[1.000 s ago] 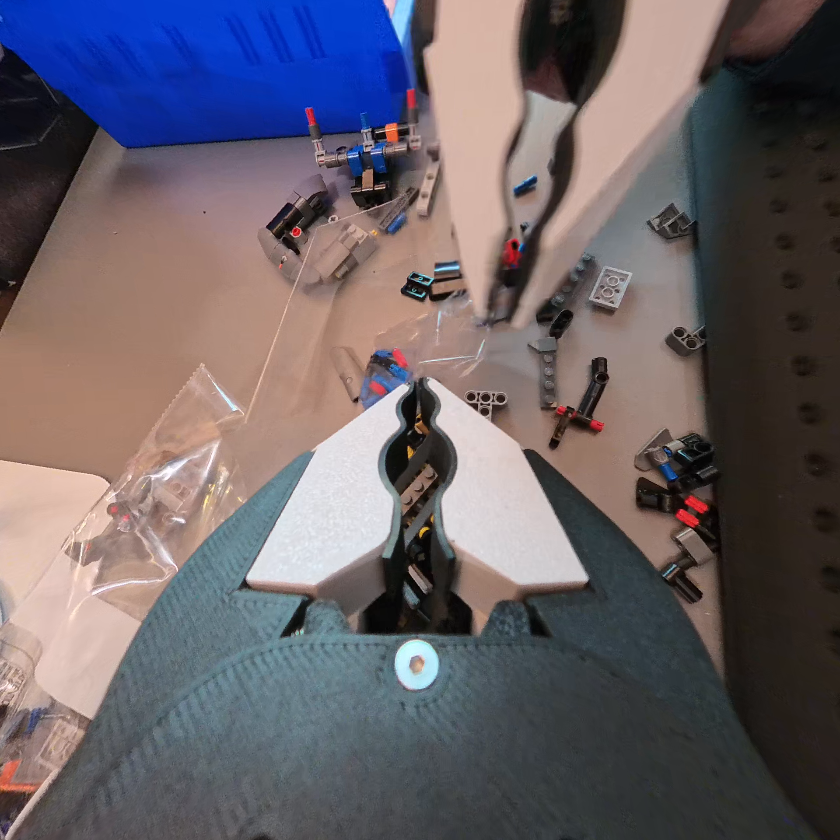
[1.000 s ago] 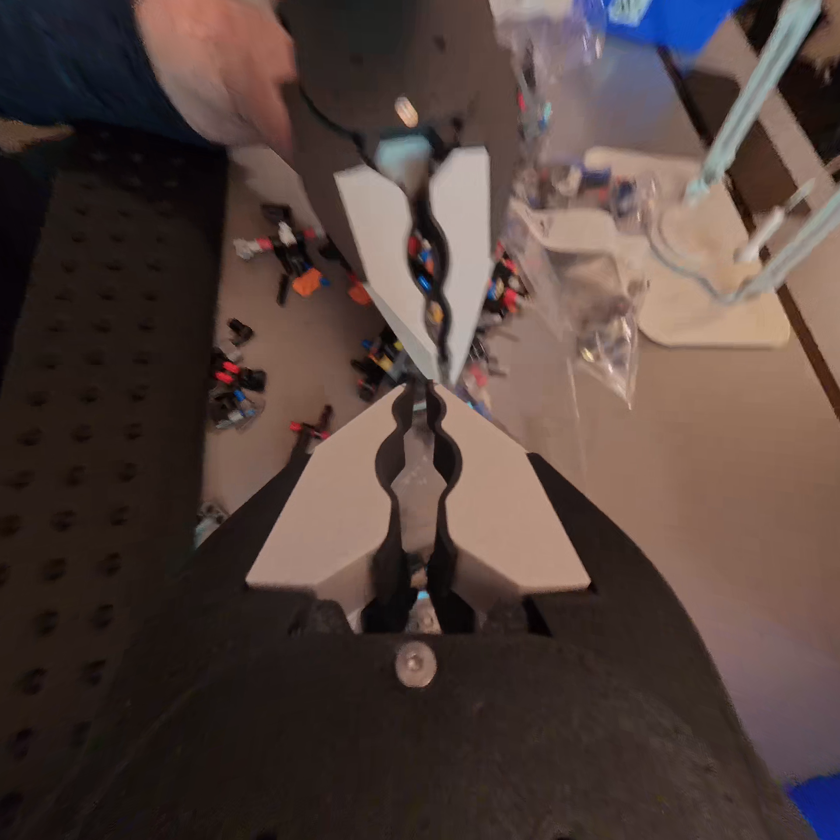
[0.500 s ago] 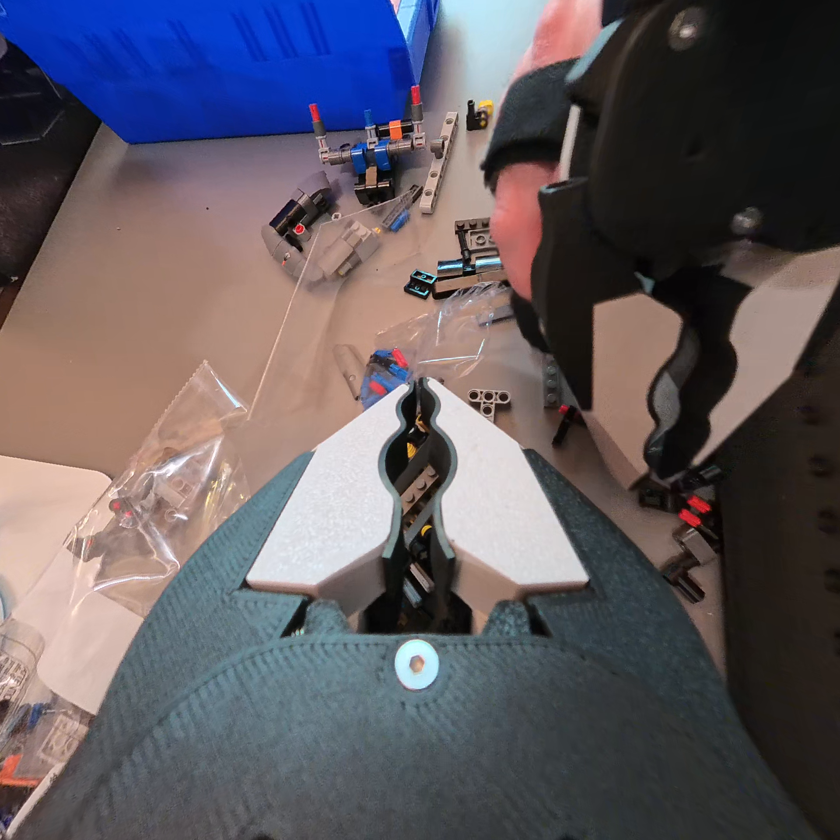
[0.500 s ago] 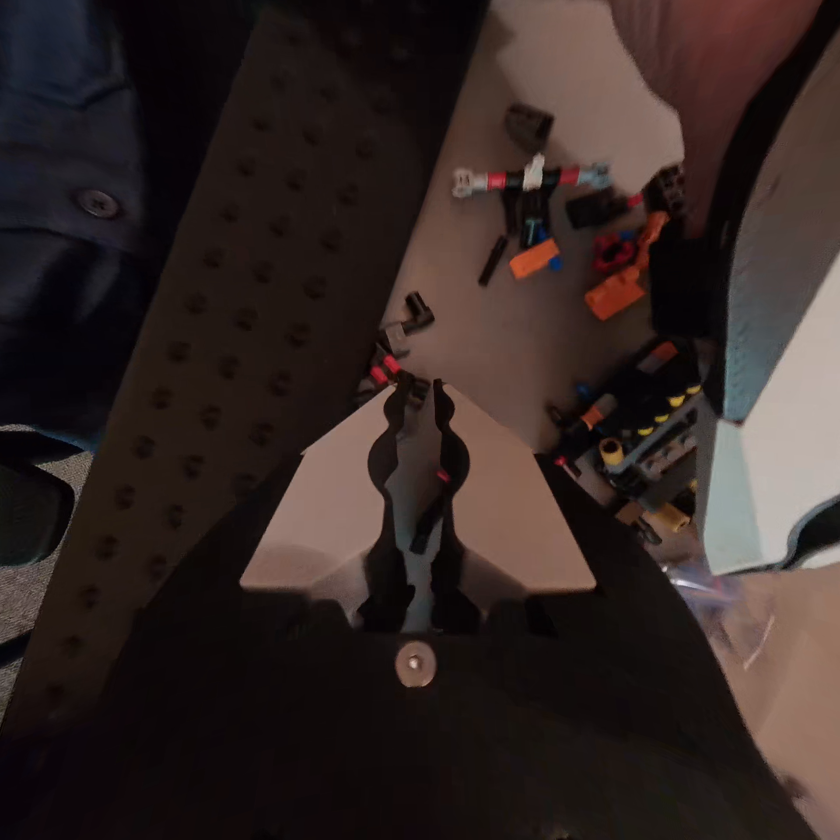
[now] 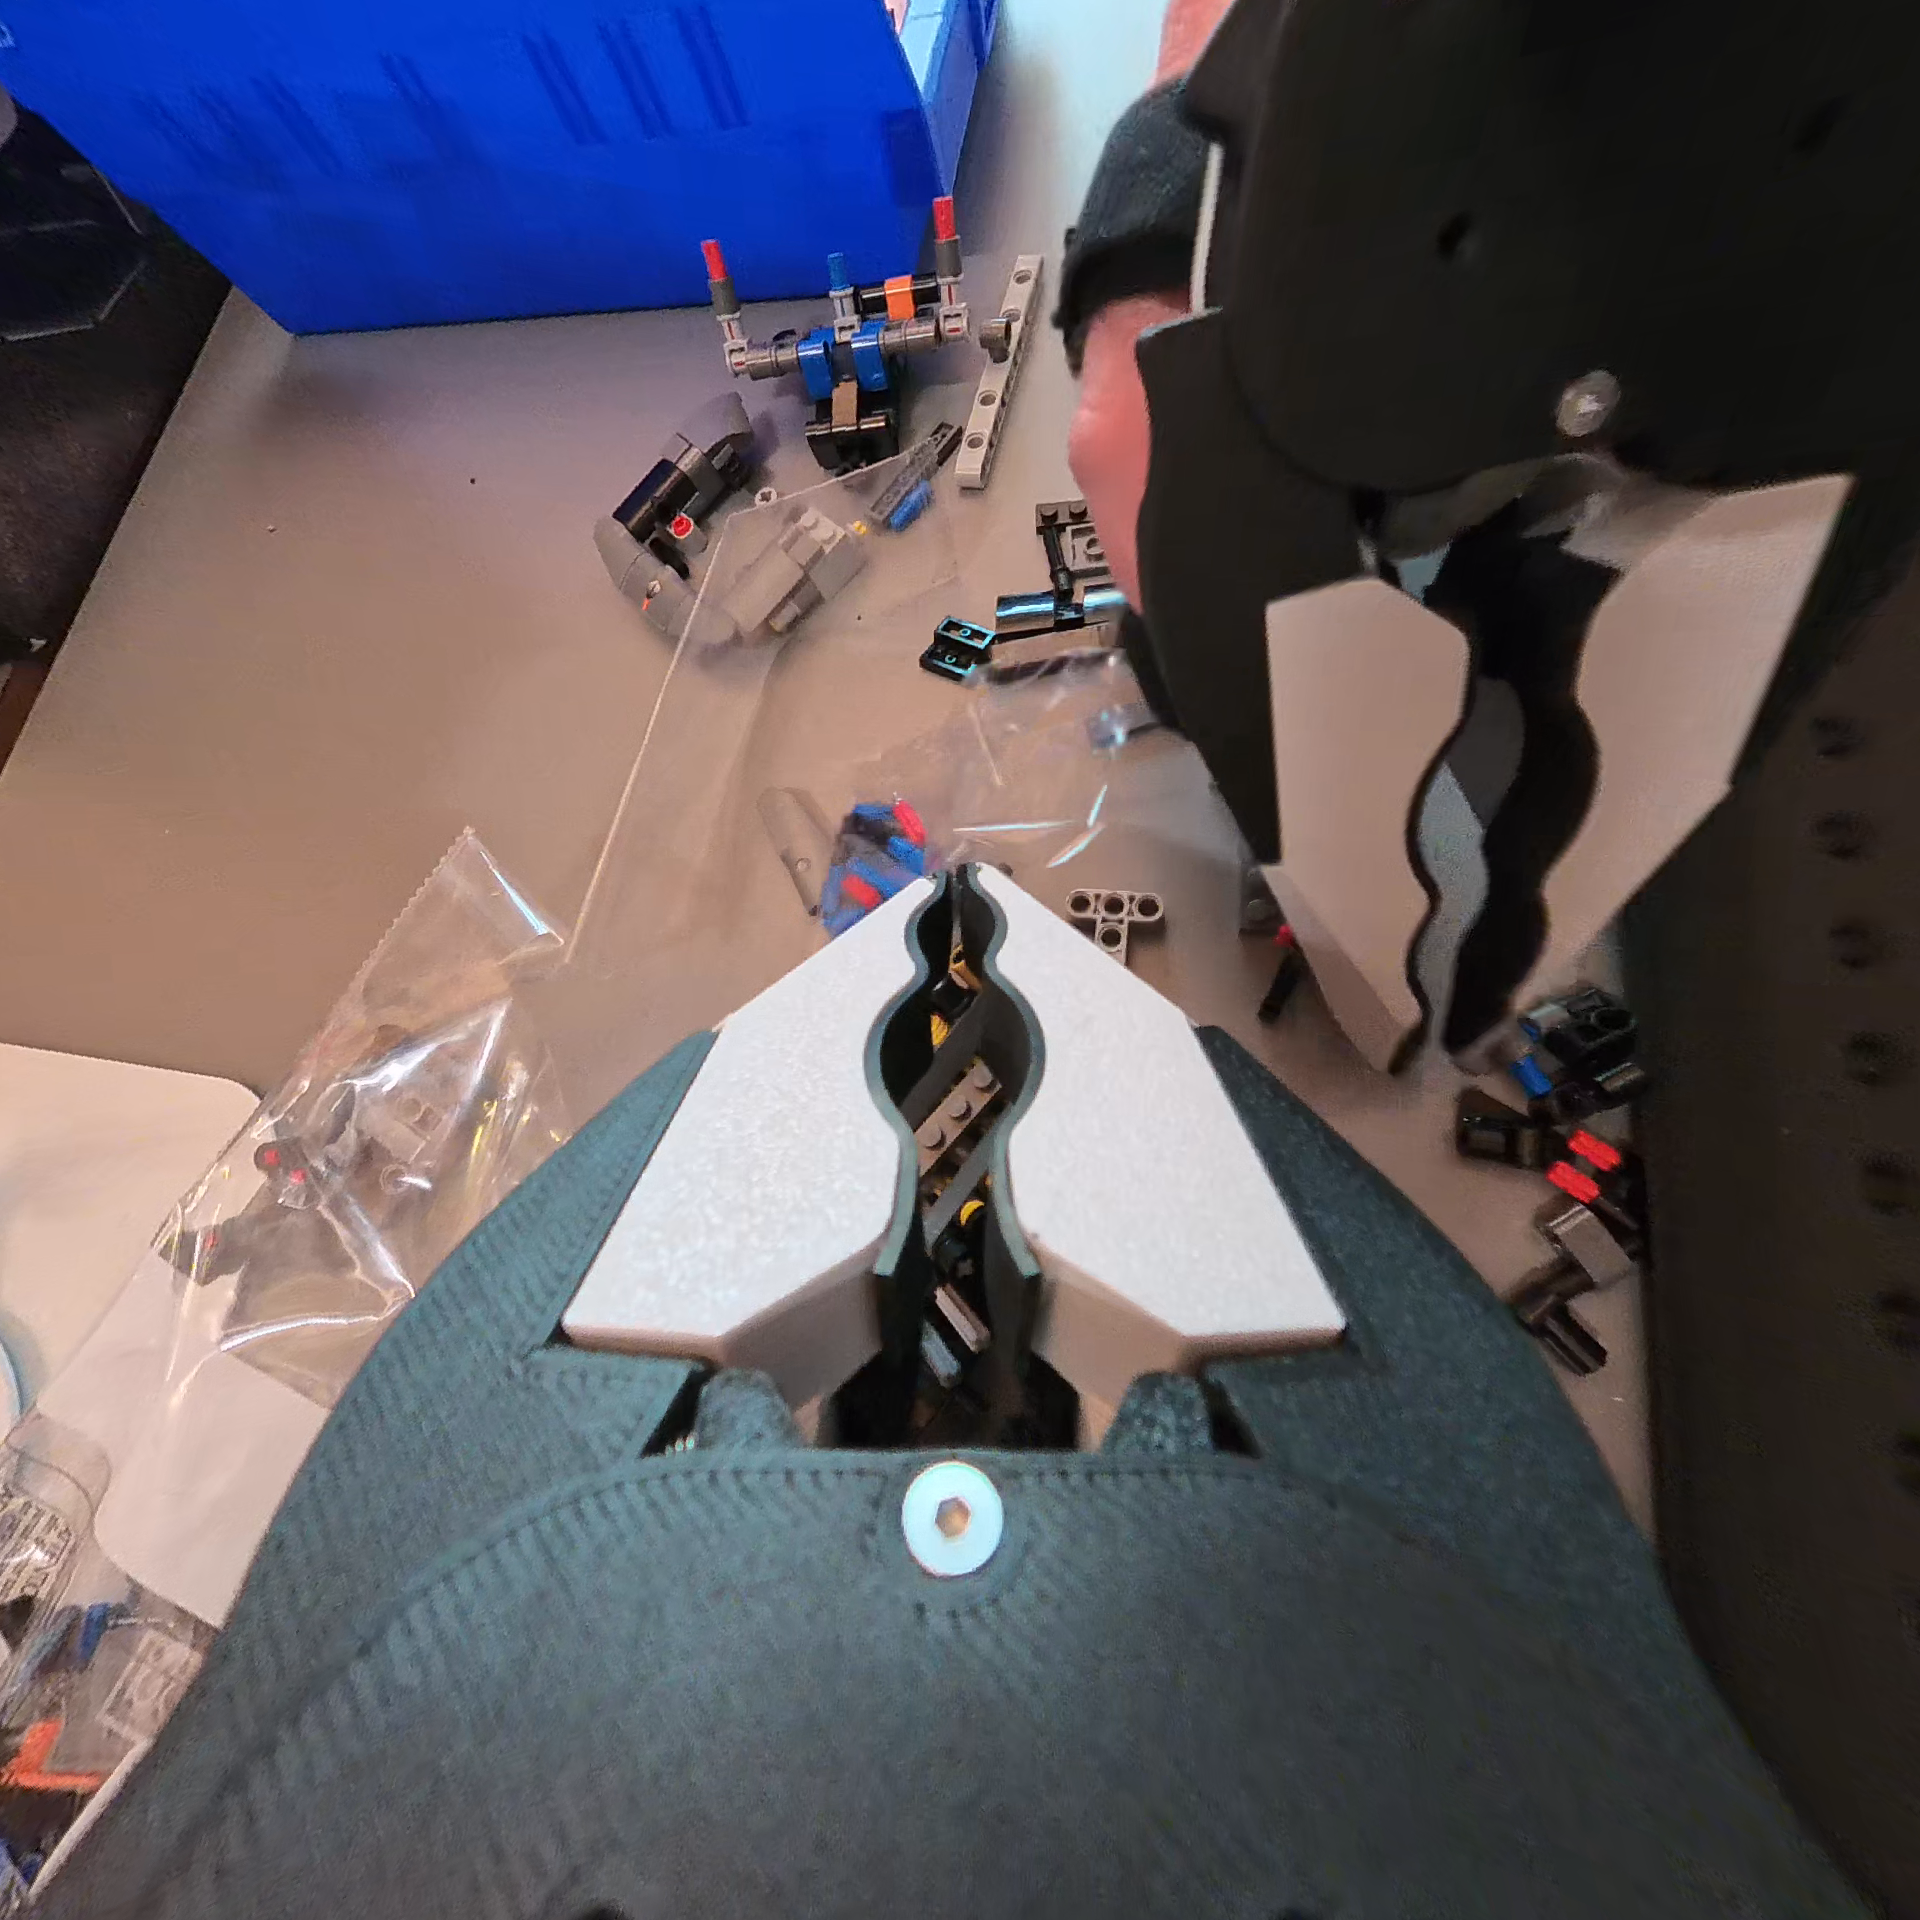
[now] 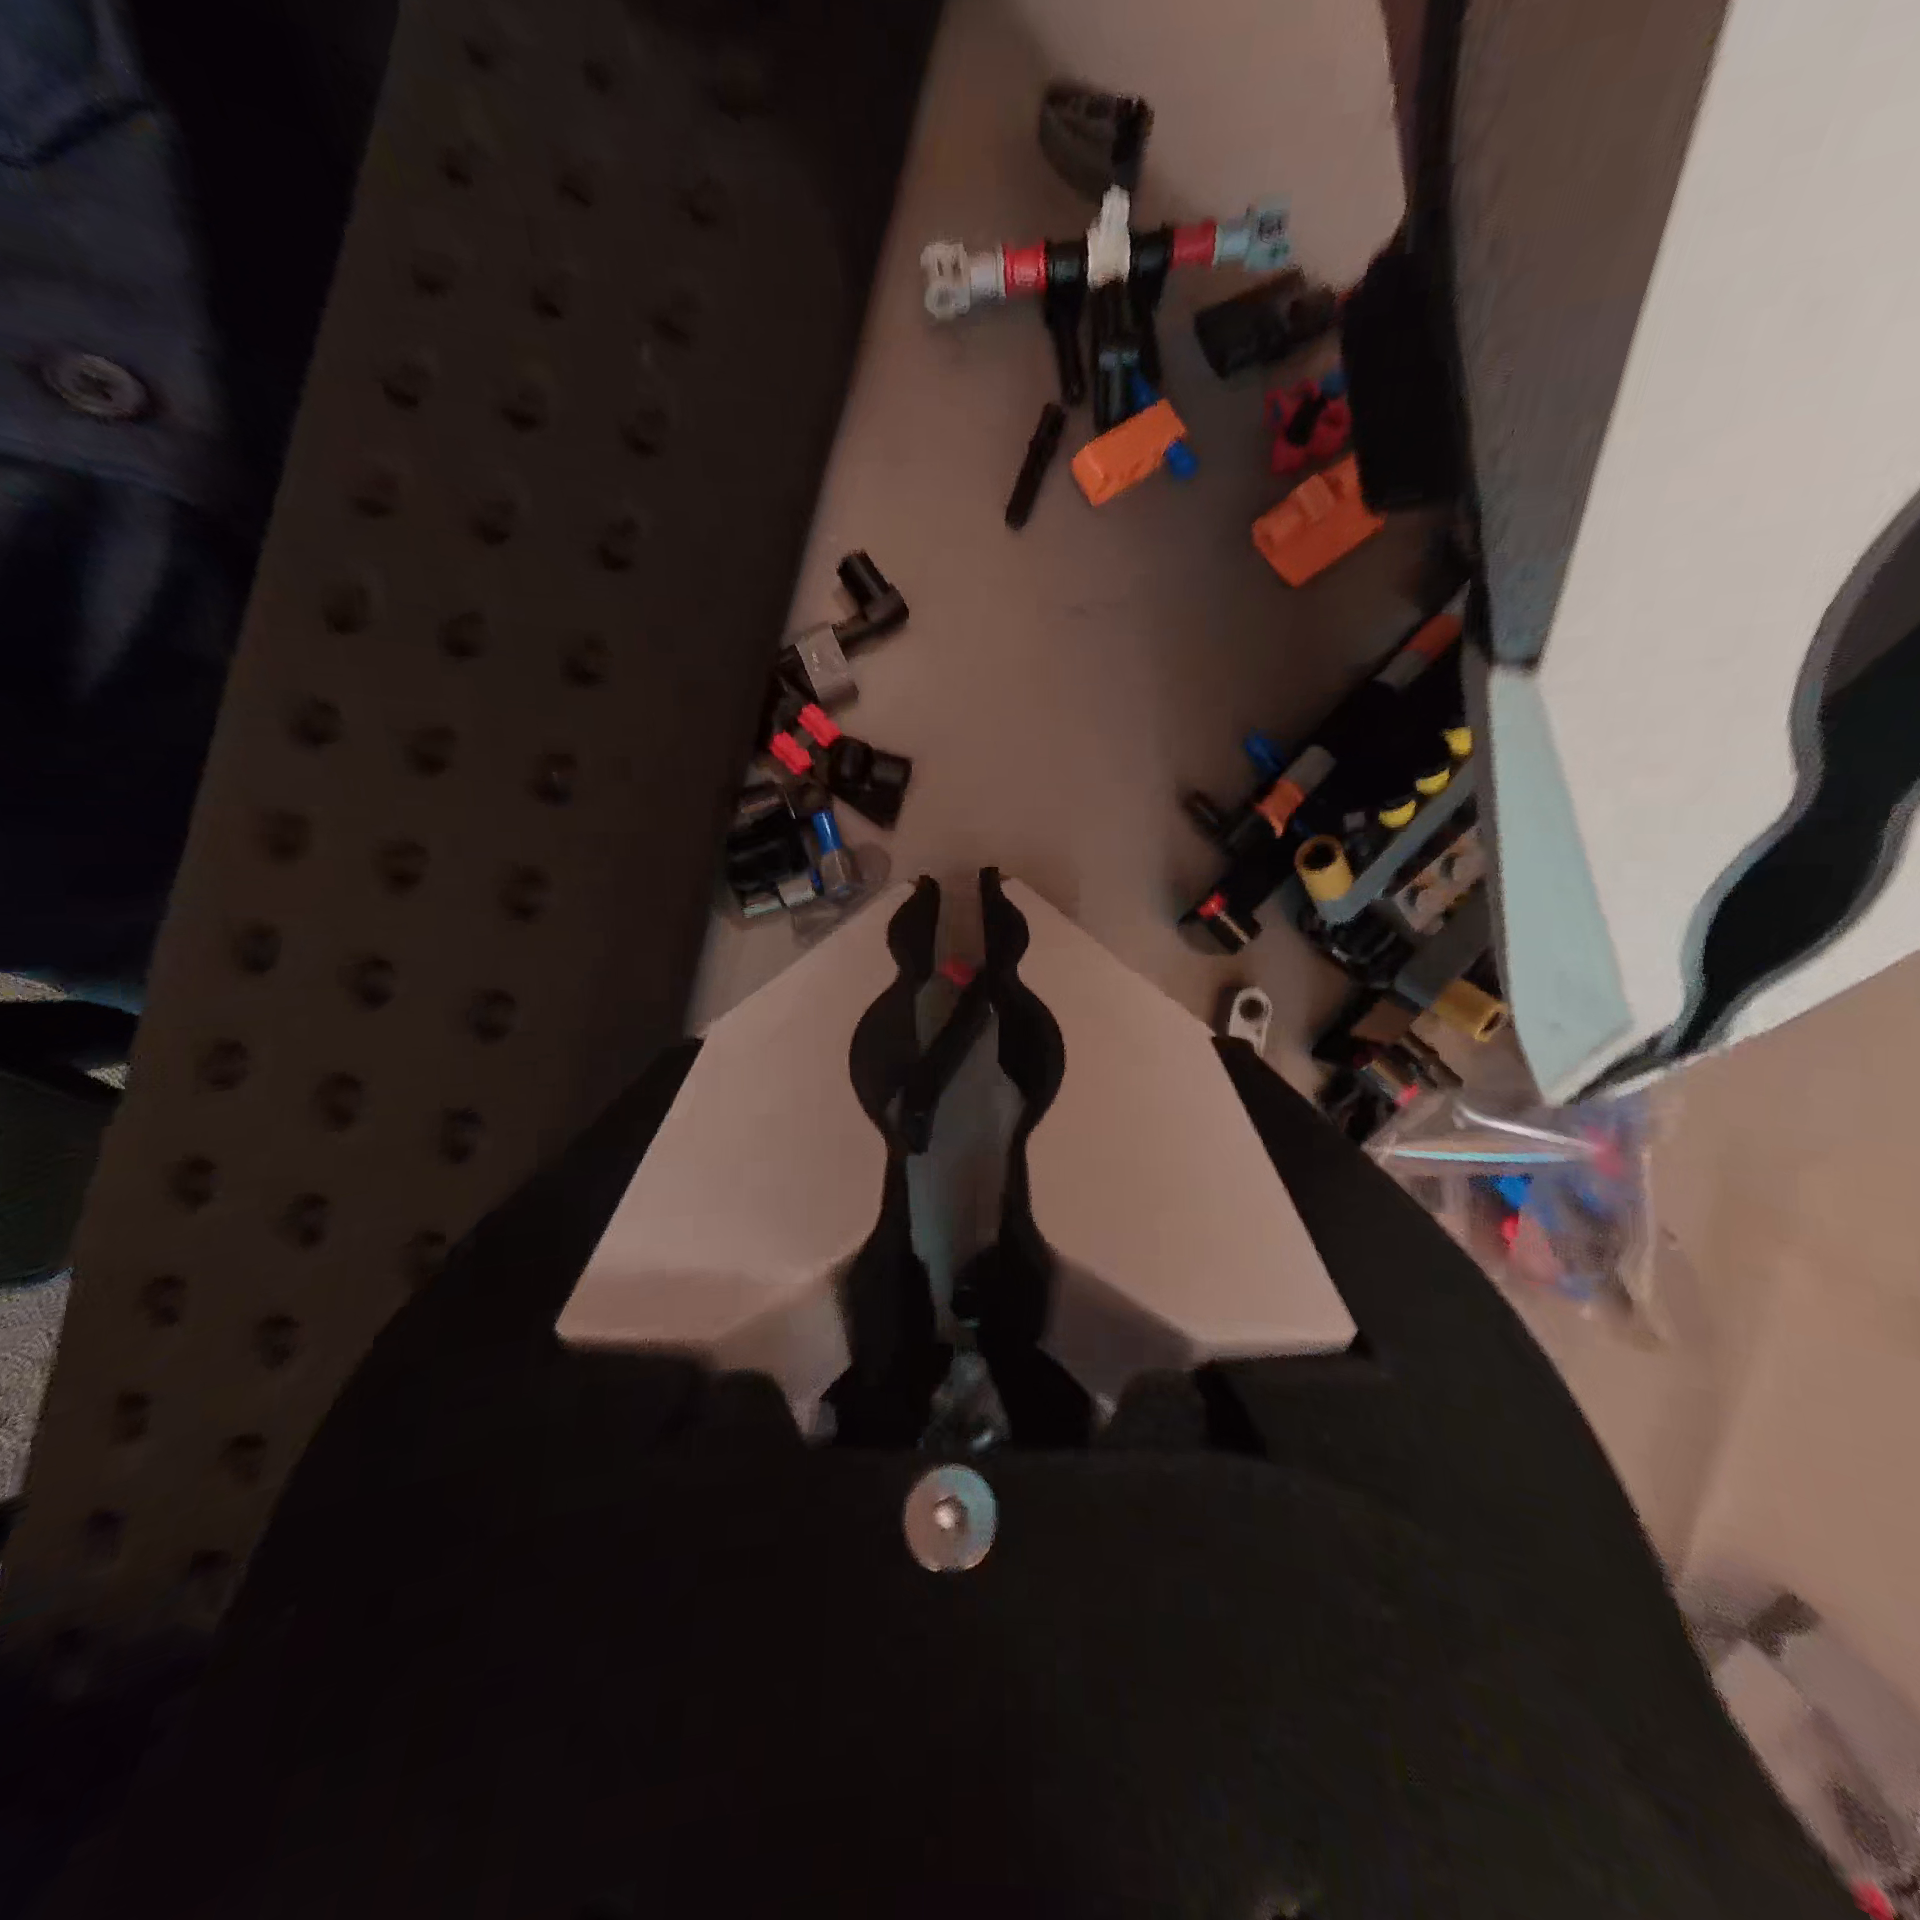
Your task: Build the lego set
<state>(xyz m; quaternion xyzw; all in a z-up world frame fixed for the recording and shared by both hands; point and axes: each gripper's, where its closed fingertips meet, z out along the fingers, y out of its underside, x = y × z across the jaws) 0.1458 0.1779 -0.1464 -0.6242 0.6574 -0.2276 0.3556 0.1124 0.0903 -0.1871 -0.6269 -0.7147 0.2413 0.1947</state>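
My left gripper [image 5: 961, 883] is shut on a grey and black lego assembly [image 5: 961, 1112] with yellow pins, held above the table. The assembly also shows in the right wrist view [image 6: 1392, 821], below the left gripper [image 6: 1595, 1086]. My right gripper [image 6: 956, 883] points down at the table near its right edge, with its tips a little apart and nothing clearly held. It also shows in the left wrist view [image 5: 1439, 1049]. A black stick with a red tip [image 6: 951, 1049] lies on the table under its jaws. The stick shows in the left wrist view too [image 5: 1280, 982].
A blue bin [image 5: 468, 156] stands at the back. Clear bags of parts [image 5: 364, 1143] lie left. Two sub-assemblies [image 5: 842, 343] [image 5: 727, 540] and loose pieces [image 5: 1558, 1122] are scattered about. Orange bricks [image 6: 1127, 452] lie farther off. A black perforated board [image 6: 468, 727] borders the table.
The right gripper has swung away from the left gripper's tips, over to the right, and come down near the loose pieces at the table edge. The left gripper has stayed put, still gripping.
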